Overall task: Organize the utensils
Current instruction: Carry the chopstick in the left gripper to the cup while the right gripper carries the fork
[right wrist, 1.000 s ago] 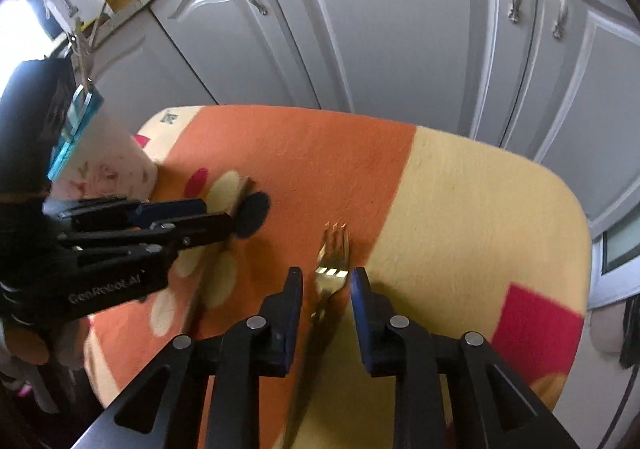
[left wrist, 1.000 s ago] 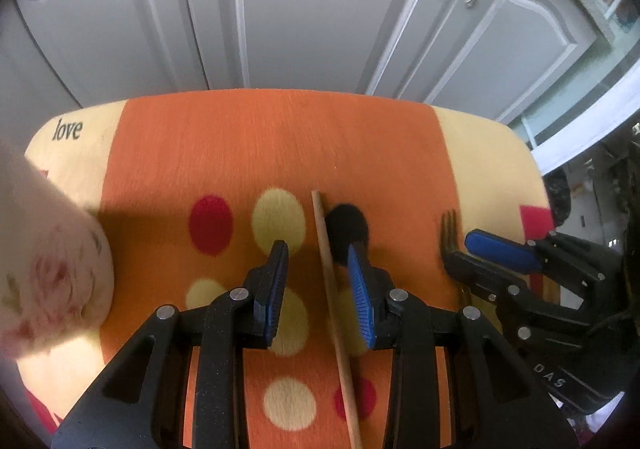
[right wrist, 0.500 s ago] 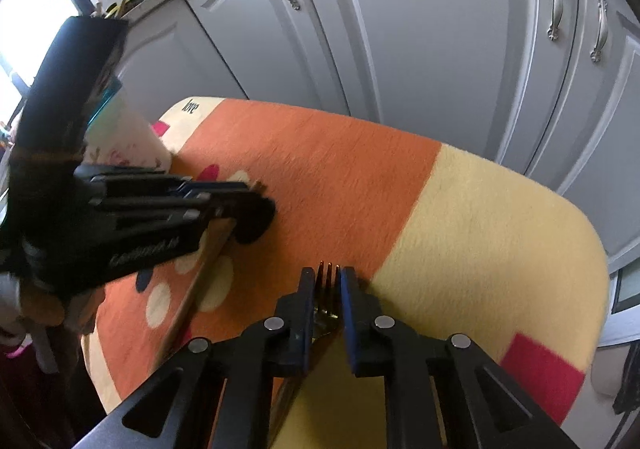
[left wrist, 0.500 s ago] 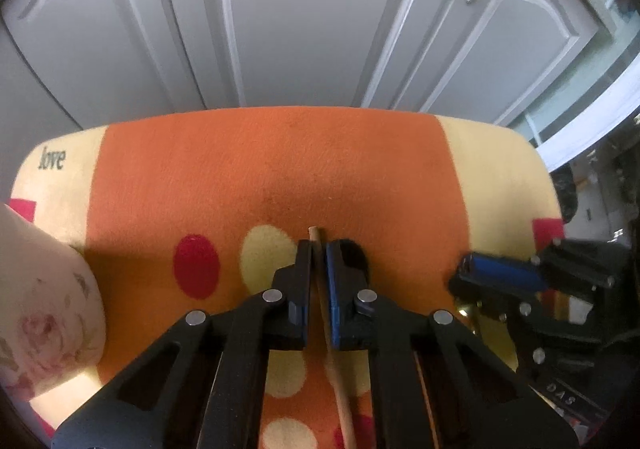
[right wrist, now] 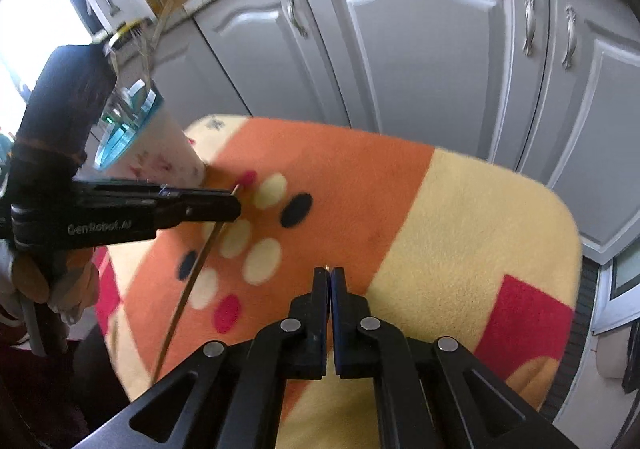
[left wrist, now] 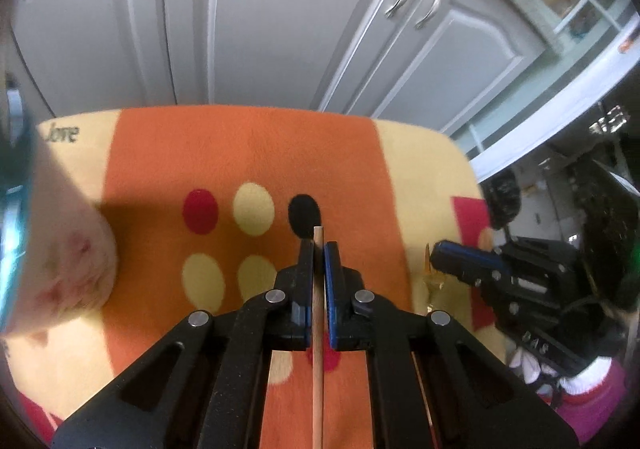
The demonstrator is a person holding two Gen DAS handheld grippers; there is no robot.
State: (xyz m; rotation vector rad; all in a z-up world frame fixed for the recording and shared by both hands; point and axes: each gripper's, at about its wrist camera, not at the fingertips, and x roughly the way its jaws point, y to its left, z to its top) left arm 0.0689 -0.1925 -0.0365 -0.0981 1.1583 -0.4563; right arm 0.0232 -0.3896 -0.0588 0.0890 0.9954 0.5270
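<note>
Left hand-held gripper (left wrist: 318, 249) clamped on thin wooden chopstick (left wrist: 317, 349), lifted above the orange-and-cream dotted fleece cover (left wrist: 248, 145). Floral white cup with teal rim (right wrist: 160, 153) at far left. Right hand-held gripper (right wrist: 329, 274) pinched narrow on gold metal fork (left wrist: 429, 269), tines barely showing.

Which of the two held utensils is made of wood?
The chopstick, a plain wooden stick clamped in the left gripper. The fork in the right gripper is shiny gold metal.

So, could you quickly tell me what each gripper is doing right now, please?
Left gripper: shut on the wooden stick.
Right gripper: shut on the gold fork.
</note>
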